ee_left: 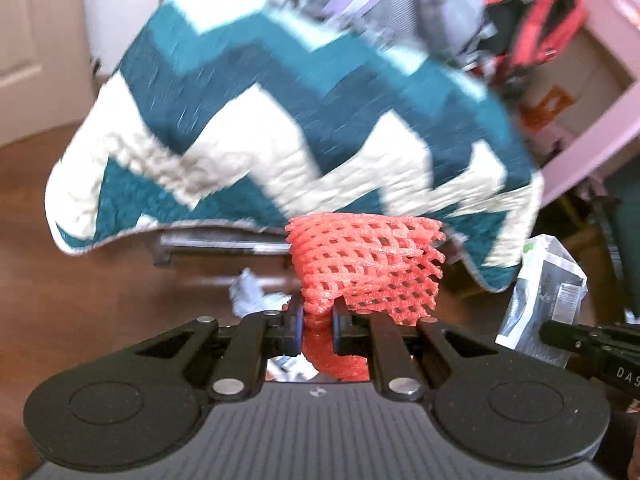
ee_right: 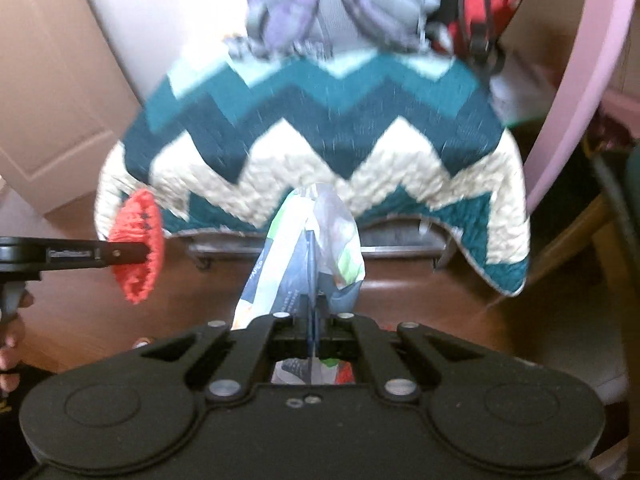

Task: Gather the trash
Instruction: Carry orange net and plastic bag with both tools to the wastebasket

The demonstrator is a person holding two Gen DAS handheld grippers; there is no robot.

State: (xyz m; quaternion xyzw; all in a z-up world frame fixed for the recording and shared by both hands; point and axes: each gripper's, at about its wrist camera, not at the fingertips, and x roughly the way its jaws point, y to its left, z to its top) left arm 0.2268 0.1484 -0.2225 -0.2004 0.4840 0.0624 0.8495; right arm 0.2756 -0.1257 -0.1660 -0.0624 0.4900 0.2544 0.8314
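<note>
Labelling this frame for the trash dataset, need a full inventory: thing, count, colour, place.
foam net: 1, red-orange, pinched in the left tongs
plastic wrapper: 1, white, grey and green print, clamped in the right tongs
crumpled paper: 1, white-blue, on the floor beyond the left tongs
quilt: 1, teal and cream zigzag, draped with its edge hanging over the floor
bags: a pile, purple-grey and red-black, above the quilt
floor: brown wood
left tongs: 1, black, shut on the net
right tongs: 1, black, shut on the wrapper
hand: 1, at the left edge of the right wrist view
</note>
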